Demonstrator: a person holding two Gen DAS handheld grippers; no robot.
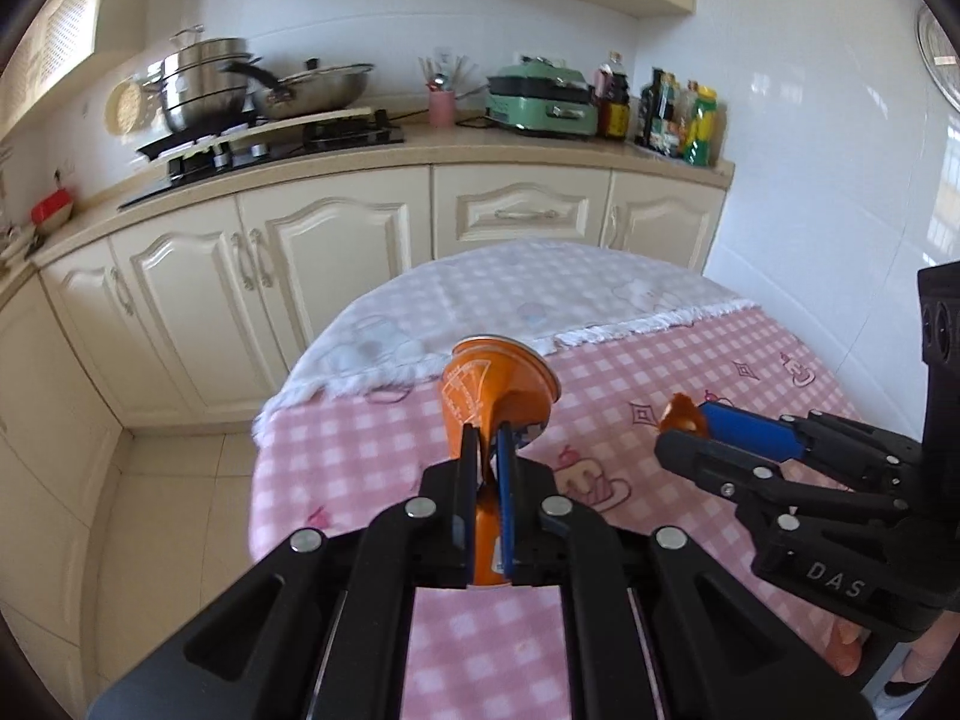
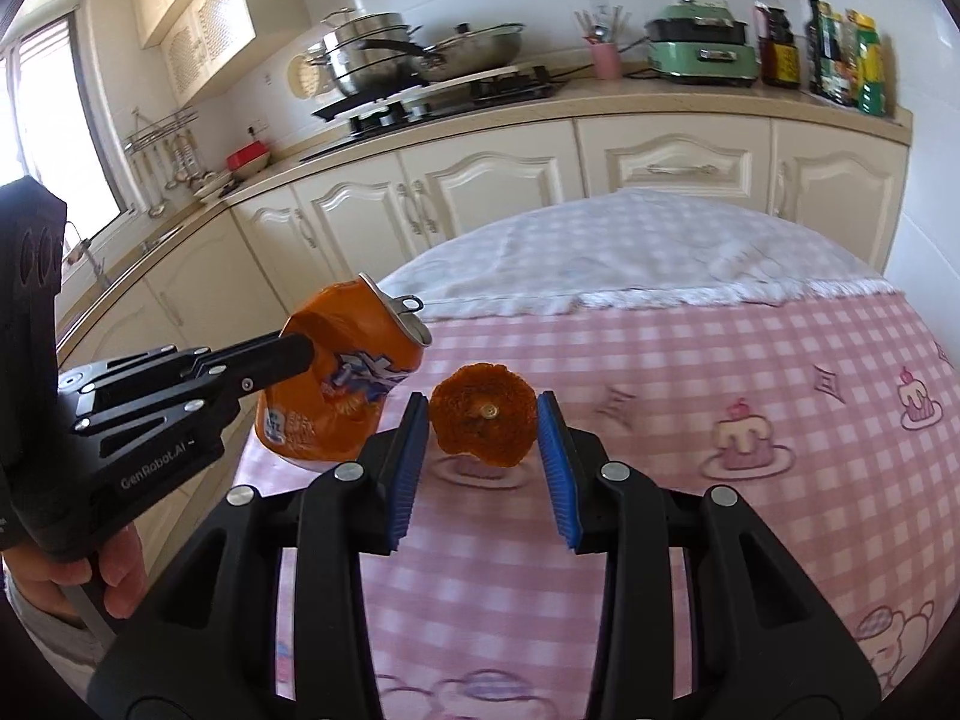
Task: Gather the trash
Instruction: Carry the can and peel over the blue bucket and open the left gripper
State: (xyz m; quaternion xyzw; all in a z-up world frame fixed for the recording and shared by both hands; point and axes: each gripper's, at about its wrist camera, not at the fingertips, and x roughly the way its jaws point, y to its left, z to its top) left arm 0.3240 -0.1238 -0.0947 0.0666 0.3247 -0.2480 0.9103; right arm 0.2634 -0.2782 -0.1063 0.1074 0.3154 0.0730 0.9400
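Two hand-held grippers seen | left [image 1: 486, 456] clamped on crushed can [image 2: 336, 378], lifted off worktop [image 2: 750, 360] | right [image 2: 483, 456] spread around peel [image 2: 483, 420], untouched | next likely: pinch peel

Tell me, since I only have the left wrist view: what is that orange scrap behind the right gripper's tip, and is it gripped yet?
Observer: It is an orange peel resting on the pink tablecloth. The right gripper has its jaws open on either side, and neither pad touches it.
Operator: What does the far end of my can look like?
Observer: The right wrist view shows the top of the orange can, already opened, with its pull tab sticking up.
Operator: Is the can intact?
Observer: No, its side is crumpled inward where the left gripper squeezes it.
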